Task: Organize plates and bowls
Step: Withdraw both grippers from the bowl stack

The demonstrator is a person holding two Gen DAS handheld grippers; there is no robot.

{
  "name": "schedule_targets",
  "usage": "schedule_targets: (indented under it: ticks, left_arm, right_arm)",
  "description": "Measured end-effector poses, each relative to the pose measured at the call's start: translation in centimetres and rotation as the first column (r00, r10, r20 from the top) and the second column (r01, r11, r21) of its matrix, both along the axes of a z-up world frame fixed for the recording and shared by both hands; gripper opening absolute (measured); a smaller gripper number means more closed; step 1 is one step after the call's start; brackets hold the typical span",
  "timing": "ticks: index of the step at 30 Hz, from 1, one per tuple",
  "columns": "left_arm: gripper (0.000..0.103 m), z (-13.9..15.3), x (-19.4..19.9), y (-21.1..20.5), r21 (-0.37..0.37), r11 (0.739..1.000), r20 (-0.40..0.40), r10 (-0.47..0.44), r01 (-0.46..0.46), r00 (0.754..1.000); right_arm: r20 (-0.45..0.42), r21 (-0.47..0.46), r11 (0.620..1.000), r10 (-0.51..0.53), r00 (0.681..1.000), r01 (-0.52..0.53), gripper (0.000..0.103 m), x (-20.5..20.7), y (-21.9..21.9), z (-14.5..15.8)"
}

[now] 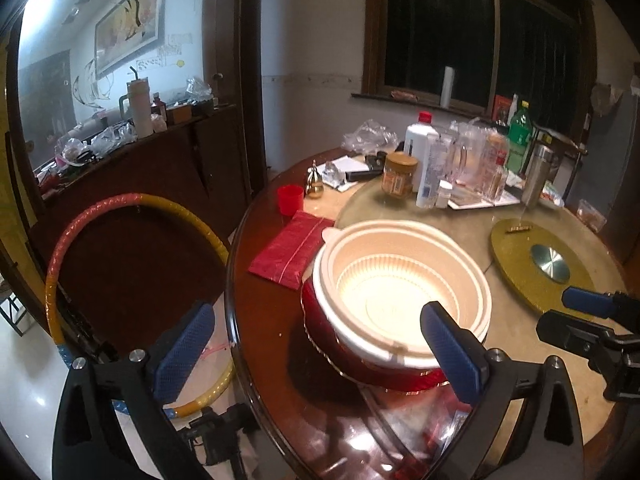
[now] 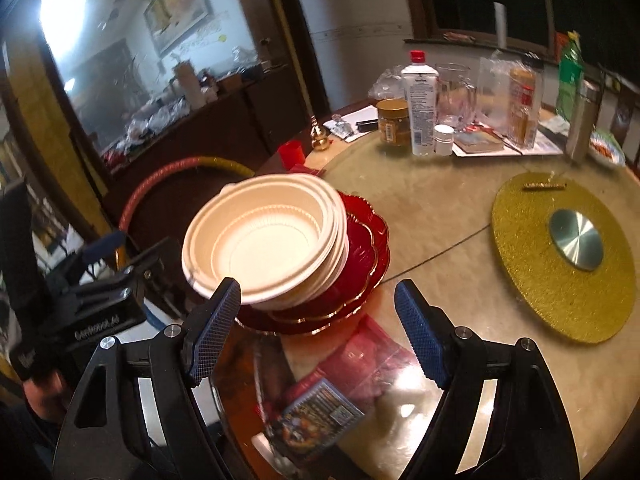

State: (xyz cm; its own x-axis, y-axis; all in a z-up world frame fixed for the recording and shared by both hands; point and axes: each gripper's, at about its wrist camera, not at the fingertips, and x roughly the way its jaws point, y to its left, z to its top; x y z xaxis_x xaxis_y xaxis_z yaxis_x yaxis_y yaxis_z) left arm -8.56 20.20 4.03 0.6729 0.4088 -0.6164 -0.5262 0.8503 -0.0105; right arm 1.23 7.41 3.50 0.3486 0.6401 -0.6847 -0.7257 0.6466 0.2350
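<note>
A stack of cream bowls [image 1: 400, 292] sits on a stack of red gold-rimmed plates [image 1: 320, 320] near the round table's left edge. The bowls [image 2: 268, 240] and plates [image 2: 364, 248] also show in the right wrist view. My left gripper [image 1: 316, 344] is open and empty, just short of the stack, its right finger in front of the bowl rim. My right gripper [image 2: 320, 332] is open and empty, just in front of the stack. The right gripper also shows in the left wrist view [image 1: 592, 316], and the left gripper in the right wrist view [image 2: 100, 264].
A gold round mat [image 2: 560, 256] with a metal disc lies right of the stack. A red packet [image 1: 288, 252] and a red cup [image 1: 291, 199] lie behind it. Bottles, jars and a glass jug [image 2: 456, 96] crowd the table's far side. A hoop [image 1: 80, 240] leans left of the table.
</note>
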Motion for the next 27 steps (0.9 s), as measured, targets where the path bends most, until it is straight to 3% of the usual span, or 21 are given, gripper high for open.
schedule_targets:
  ticks: [10, 11, 12, 27]
  left_arm:
    - [0.103, -0.6, -0.1, -0.4, -0.019, 0.999, -0.034, -0.032, 0.031, 0.999]
    - [0.103, -0.6, -0.1, -0.4, -0.02, 0.999, -0.036, -0.034, 0.033, 0.999]
    - [0.103, -0.7, -0.1, -0.5, -0.021, 0.999, -0.038, -0.034, 0.033, 0.999]
    - [0.103, -1.0, 0.2, -0.6, -0.058, 0.996, -0.064, -0.07, 0.066, 0.996]
  right_arm:
    - [0.062, -0.088, 0.995, 0.054, 0.997, -0.049, 0.08, -1.4, 0.6, -0.6]
    - [0.063, -0.1, 0.993, 0.06, 0.996, -0.054, 0.085, -1.5, 0.7, -0.7]
    - [0.067, -0.116, 0.992, 0.063, 0.996, -0.055, 0.102, -1.6, 0.9, -0.8]
    - [0.097, -0.178, 0.982, 0.079, 0.992, -0.061, 0.103, -2.0, 2.0, -1.7]
